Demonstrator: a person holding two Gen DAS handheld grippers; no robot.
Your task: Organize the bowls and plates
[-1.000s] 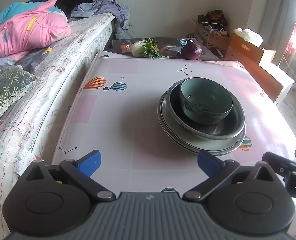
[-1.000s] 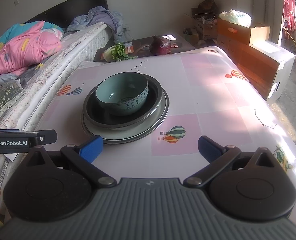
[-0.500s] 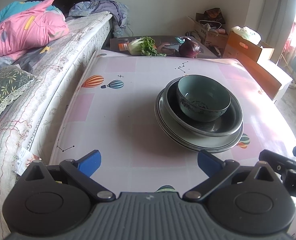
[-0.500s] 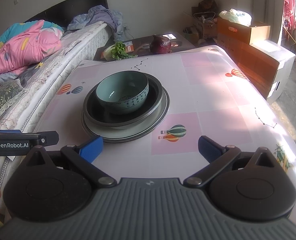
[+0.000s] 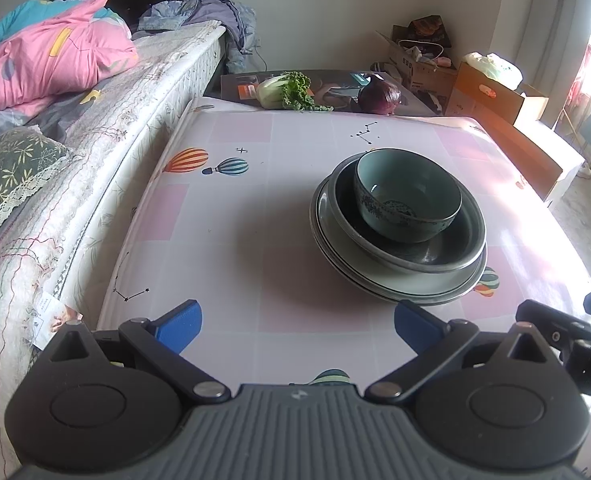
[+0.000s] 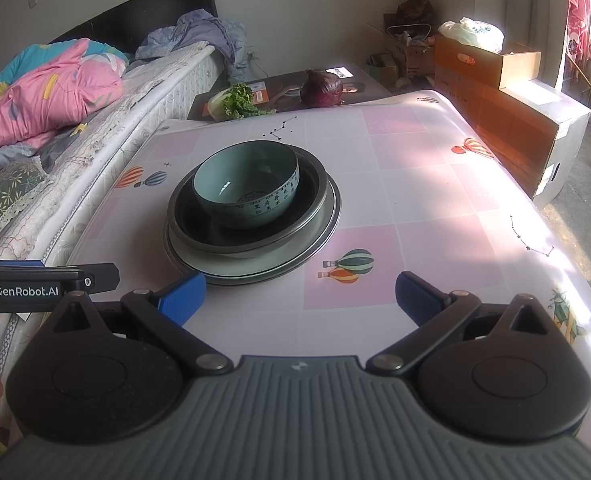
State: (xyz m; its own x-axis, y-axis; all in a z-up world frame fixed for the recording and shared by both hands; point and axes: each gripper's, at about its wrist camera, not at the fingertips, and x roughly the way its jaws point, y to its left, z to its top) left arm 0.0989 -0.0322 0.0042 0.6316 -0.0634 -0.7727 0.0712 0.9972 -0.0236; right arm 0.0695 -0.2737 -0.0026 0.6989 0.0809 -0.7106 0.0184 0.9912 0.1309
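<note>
A teal bowl (image 6: 247,184) sits in a dark dish (image 6: 315,216) atop stacked plates (image 6: 255,270); both grippers (image 5: 297,326) (image 6: 299,296) gape, empty.

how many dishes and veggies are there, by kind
bowls: 1, the teal bowl on top of the stack
deep dishes: 1, the dark dish under it
plates: at least 1, the pale plate at the bottom; stacked rims hard to separate
leafy greens: 1, the cabbage
onions: 1, the red onion
total: 5
</note>
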